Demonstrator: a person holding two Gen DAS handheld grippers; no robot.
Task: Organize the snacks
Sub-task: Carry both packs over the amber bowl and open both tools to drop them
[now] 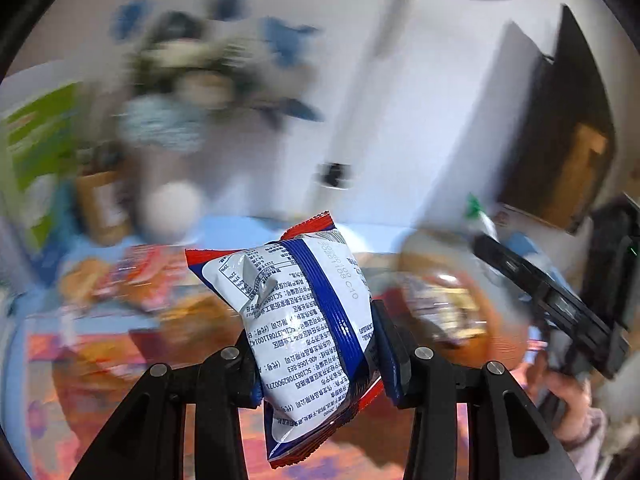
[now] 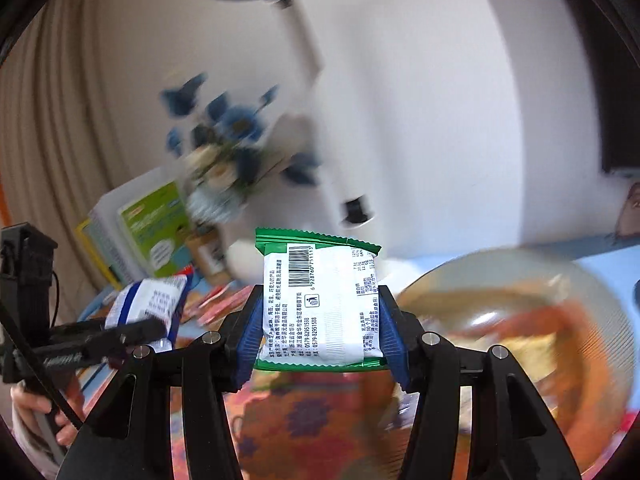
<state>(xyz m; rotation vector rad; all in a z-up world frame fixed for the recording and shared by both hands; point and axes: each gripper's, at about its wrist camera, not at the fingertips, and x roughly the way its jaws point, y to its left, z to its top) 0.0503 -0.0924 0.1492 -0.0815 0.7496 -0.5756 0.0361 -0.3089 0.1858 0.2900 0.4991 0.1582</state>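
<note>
Both claws are loaded and mid-carry. The left gripper (image 1: 316, 344) is clenched on a blue-striped white snack packet (image 1: 304, 320), held between its pads; the right gripper (image 2: 322, 328) grasps a green-edged biscuit packet (image 2: 320, 300). A glass bowl (image 2: 592, 304) already holding snacks lies just right of the right claw; blurred loose packets (image 1: 140, 280) ahead-left of the left claw remain unsorted.

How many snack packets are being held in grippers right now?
2. The blue-and-white packet is clamped in the left gripper; the green-edged packet is clamped in the right gripper. Blurred snacks below are uncounted.
</note>
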